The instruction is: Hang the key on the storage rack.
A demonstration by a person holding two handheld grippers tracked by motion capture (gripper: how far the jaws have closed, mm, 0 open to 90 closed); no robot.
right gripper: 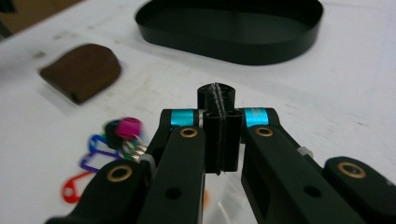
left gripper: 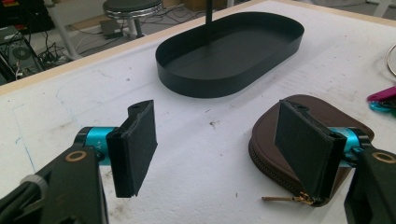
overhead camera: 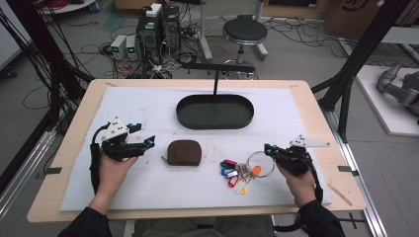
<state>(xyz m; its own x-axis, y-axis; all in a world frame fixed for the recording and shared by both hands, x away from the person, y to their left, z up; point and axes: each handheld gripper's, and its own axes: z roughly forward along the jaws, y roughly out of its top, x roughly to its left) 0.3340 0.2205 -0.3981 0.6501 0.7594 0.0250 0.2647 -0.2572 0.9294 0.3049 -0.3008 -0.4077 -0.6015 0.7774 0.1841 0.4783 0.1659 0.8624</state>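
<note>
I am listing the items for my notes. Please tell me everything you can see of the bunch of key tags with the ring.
The bunch of key tags lies flat on the white mat, right of the brown pouch. It holds small plastic-looking tags in blue, purple, magenta, red, orange and yellow, gathered by metal clips on a large thin wire ring. The right gripper, jaws shut, is at the ring's far edge; whether it pinches the wire is unclear.

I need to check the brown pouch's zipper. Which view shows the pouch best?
The left gripper view: the brown pouch lies close, its zipper and brass pull plain, though one jaw covers part of it. The high view shows the whole pouch small, between the grippers. The right gripper view shows it blurred, farther off.
</note>
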